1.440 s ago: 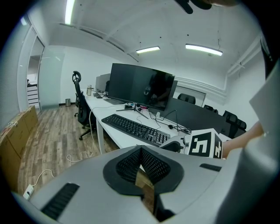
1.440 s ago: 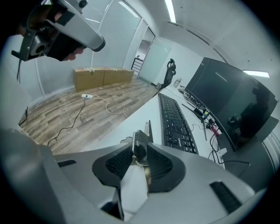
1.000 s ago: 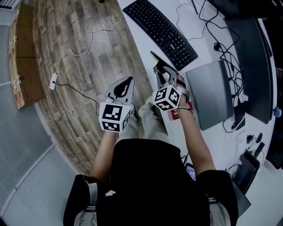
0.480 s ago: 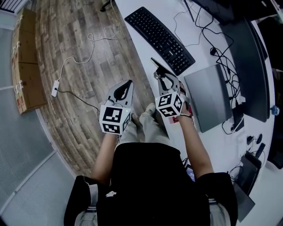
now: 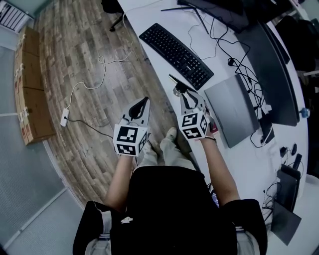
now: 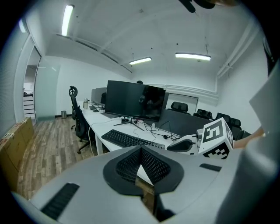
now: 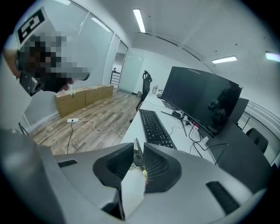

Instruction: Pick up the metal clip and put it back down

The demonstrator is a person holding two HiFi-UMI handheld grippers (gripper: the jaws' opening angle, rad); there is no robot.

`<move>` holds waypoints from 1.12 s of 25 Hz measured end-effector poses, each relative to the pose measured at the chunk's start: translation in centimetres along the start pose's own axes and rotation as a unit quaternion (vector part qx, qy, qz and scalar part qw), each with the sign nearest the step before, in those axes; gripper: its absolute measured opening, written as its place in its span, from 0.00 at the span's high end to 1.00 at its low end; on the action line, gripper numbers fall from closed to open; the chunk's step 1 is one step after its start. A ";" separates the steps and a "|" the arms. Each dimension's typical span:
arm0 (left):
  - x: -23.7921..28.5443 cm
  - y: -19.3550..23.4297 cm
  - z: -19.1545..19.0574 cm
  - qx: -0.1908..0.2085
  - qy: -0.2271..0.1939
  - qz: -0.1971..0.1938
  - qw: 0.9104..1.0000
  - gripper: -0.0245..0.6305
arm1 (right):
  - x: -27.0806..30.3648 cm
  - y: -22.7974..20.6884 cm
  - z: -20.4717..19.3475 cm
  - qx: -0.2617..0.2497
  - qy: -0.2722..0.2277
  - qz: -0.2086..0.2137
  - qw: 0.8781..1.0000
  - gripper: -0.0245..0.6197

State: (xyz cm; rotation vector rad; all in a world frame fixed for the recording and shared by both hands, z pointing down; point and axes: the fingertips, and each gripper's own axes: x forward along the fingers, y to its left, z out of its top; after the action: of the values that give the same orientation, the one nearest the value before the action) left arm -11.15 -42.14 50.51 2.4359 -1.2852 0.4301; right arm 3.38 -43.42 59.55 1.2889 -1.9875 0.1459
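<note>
My right gripper [image 5: 180, 89] hangs over the near edge of the white desk [image 5: 149, 15], shut on the metal clip [image 5: 175, 80], a thin dark piece sticking out past its tips. In the right gripper view the clip [image 7: 137, 151] stands as a narrow blade between the two black pads, and my right gripper [image 7: 138, 158] has just been closing on it. My left gripper [image 5: 143, 101] floats over the wooden floor to the left, apart from the desk. Its tips meet in the left gripper view [image 6: 141, 151], with nothing between them.
On the desk lie a black keyboard [image 5: 174, 47], a closed grey laptop [image 5: 234, 109], a dark monitor [image 5: 271, 64] and tangled cables [image 5: 239, 60]. A white power strip [image 5: 65, 117] and cardboard boxes [image 5: 32, 84] lie on the floor at left. The person's shoes [image 5: 164, 144] are below the grippers.
Both grippers have risen, and the right one has rolled at the wrist with the clip still in it. Its jaws stand closer together than before.
</note>
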 end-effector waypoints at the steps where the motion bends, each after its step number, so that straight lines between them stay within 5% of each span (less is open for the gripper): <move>1: -0.4 0.0 0.2 0.003 -0.003 -0.002 1.000 0.94 | -0.6 0.0 0.3 0.004 -0.004 -0.005 1.000 0.85; 12: -3.8 -0.6 3.8 0.038 -0.041 -0.015 0.998 0.94 | -6.8 -1.1 6.0 0.030 -0.080 -0.060 0.995 0.91; 28: -8.1 -1.9 11.4 0.095 -0.112 -0.025 0.989 0.94 | -15.0 -3.6 13.7 0.109 -0.193 -0.080 0.972 0.92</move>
State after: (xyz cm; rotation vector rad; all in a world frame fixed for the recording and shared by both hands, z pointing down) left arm -12.83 -40.22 36.64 2.7351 -1.3199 0.2826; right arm 2.29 -40.49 39.17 1.7213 -2.2243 0.0367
